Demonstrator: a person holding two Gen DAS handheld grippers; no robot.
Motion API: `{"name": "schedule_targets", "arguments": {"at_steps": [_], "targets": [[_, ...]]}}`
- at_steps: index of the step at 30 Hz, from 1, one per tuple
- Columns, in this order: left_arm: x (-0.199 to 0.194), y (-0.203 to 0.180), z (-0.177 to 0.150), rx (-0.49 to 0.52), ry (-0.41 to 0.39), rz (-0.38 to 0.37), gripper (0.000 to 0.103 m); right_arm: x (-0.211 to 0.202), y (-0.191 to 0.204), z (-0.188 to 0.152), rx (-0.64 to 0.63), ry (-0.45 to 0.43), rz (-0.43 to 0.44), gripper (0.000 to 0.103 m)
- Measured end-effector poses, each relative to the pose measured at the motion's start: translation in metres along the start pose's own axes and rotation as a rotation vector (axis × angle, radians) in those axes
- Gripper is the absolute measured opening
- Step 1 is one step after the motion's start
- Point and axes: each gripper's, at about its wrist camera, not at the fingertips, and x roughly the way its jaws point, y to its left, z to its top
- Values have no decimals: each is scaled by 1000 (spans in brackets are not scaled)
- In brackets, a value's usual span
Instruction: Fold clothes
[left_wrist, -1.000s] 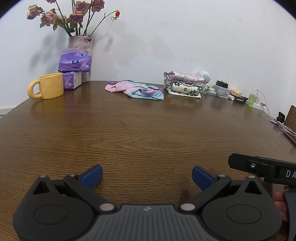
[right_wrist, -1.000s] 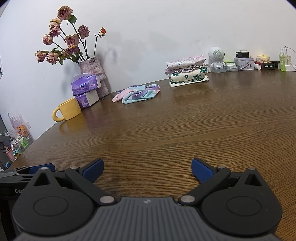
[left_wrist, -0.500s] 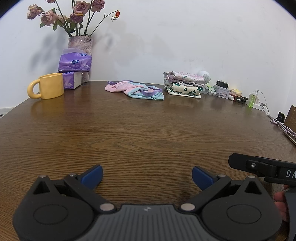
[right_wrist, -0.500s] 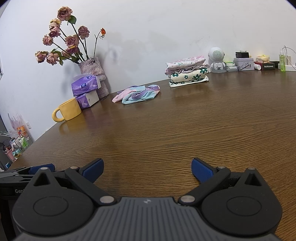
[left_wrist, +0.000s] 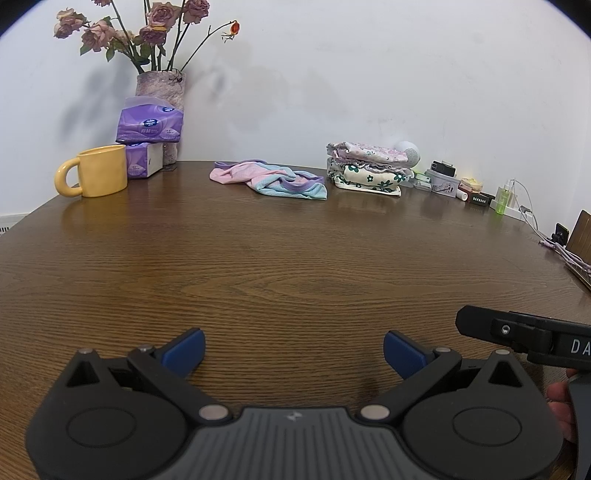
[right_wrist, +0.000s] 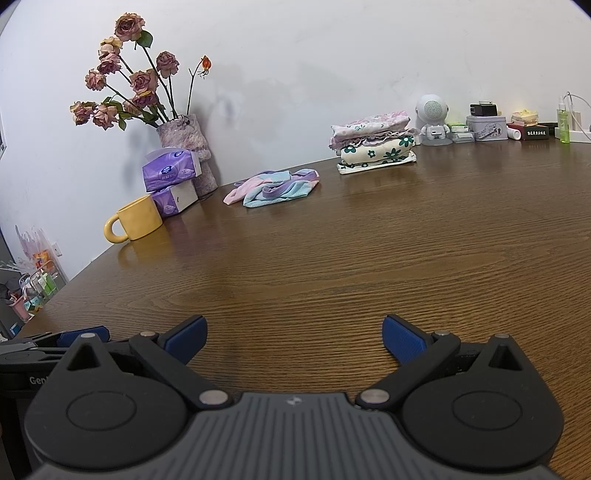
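Note:
A crumpled pink, blue and purple garment (left_wrist: 269, 180) (right_wrist: 273, 187) lies unfolded at the far side of the brown wooden table (left_wrist: 288, 266) (right_wrist: 369, 251). To its right stands a stack of folded floral clothes (left_wrist: 367, 170) (right_wrist: 373, 142). My left gripper (left_wrist: 293, 350) is open over the near part of the table, far from both, with nothing between its blue fingertips. My right gripper (right_wrist: 293, 338) is open too, low over the near table edge. In the left wrist view the right gripper's black body (left_wrist: 524, 332) shows at the right edge.
A yellow mug (left_wrist: 98, 170) (right_wrist: 136, 218), purple tissue packs (left_wrist: 149, 123) (right_wrist: 171, 173) and a vase of dried roses (left_wrist: 160, 88) (right_wrist: 188, 147) stand far left. A white robot figurine (right_wrist: 433, 120), small boxes (right_wrist: 485, 127) and a green bottle (left_wrist: 503, 201) (right_wrist: 563, 123) line the back right by the wall.

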Motion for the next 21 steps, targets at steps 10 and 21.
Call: {"name": "schedule_targets", "arguments": {"at_steps": [10,21], "targets": [[0,0,0,1,0,0,103,0,0,-1,0,0,0,103],[0,0,0,4,2,1,103,1,2,-2,-4,3,4,103]]}}
